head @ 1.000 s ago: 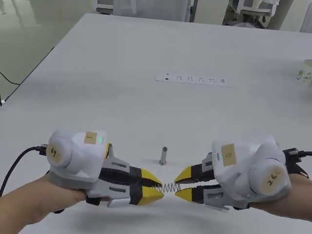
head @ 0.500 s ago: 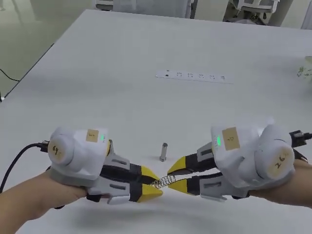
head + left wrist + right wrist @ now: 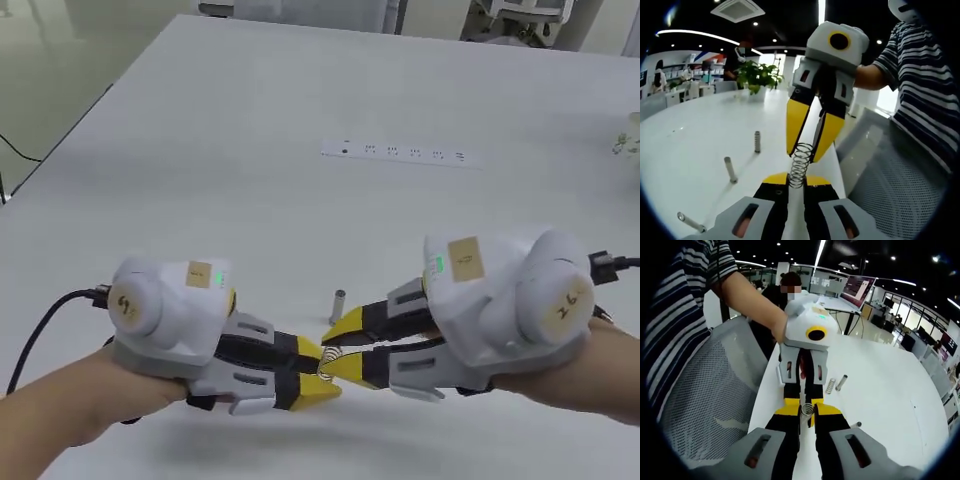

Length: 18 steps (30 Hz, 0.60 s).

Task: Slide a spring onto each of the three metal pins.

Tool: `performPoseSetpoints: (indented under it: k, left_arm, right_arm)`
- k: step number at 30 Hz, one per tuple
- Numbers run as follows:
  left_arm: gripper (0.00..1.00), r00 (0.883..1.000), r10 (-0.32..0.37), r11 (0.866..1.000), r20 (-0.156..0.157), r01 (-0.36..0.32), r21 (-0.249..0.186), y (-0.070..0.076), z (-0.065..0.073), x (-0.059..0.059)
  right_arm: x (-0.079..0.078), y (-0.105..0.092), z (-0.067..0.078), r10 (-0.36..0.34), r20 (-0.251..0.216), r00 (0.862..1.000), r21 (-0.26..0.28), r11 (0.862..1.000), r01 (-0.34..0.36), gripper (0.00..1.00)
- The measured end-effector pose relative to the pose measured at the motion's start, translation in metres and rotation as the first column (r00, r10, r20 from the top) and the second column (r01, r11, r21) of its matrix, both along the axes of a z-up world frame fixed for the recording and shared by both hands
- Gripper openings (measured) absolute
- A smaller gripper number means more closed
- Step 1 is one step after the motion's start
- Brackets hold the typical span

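Left gripper (image 3: 795, 178) clamps a spring (image 3: 799, 165) while right gripper (image 3: 804, 156) brackets its far end, grip unclear; pin (image 3: 730, 169), lower left, is bare, so threading seems barely begun.

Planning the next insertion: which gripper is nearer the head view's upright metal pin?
Right. The right gripper has its jaw tips just beside the metal pin; the left gripper sits farther off, lower left.
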State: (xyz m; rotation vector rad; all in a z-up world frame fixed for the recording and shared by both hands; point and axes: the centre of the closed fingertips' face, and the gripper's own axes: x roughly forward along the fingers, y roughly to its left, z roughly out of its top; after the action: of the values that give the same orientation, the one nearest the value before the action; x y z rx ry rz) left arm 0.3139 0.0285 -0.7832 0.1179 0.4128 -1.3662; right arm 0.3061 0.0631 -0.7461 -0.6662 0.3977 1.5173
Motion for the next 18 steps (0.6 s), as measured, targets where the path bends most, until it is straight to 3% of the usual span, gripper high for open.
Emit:
performPoseSetpoints:
  k: [18]
  left_arm:
    - [0.03, 1.0, 0.008, 1.0, -0.006, -0.008, 0.014, 0.0002, -0.0024, 0.0005]
  right_arm:
    - [-0.0007, 0.0027, -0.0017, 0.006, 0.031, 1.0, -0.011, 1.0, -0.005, 0.07]
